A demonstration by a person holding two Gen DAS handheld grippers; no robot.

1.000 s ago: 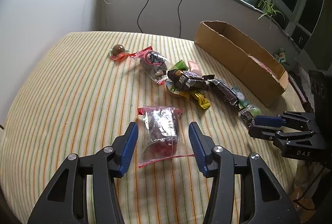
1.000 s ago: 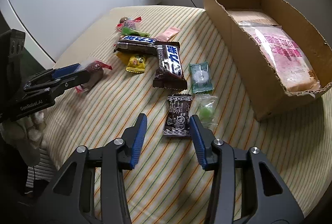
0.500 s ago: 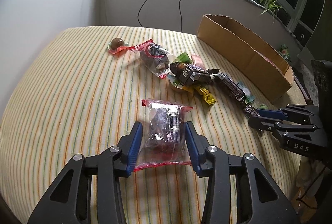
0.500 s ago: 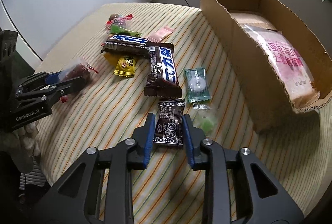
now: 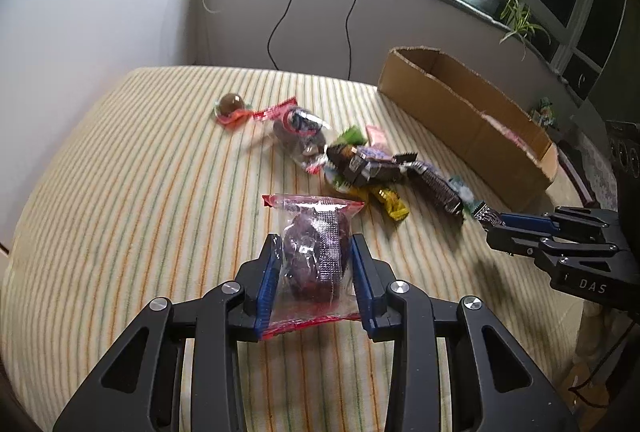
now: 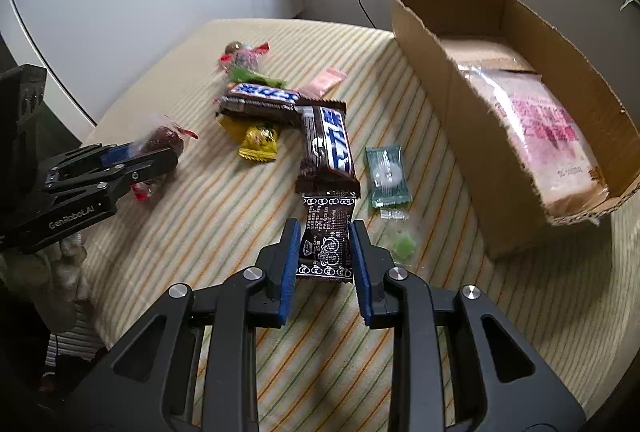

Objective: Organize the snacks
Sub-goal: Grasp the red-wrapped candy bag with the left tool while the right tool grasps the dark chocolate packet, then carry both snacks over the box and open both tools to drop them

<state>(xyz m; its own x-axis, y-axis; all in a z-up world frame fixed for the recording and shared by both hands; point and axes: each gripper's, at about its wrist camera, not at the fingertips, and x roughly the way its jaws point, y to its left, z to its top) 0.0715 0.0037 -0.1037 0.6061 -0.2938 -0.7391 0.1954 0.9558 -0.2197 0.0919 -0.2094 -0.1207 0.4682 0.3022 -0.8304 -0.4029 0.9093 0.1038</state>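
Striped surface (image 5: 120, 191): left gripper (image 5: 314, 274) clamps red-edged clear packet (image 5: 314, 264), right gripper (image 6: 324, 256) clamps black wrapper (image 6: 326, 244); slick film may slip on lifting.

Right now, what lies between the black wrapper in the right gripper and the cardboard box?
In the right wrist view, a green packet and a clear-wrapped green candy lie on the striped cloth between the black wrapper and the cardboard box.

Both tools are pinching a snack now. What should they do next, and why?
Probably lift both up. The left tool pinches the clear red-edged packet, the right tool the small dark packet, yet both still lie on the striped cloth; the cardboard box waits nearby.
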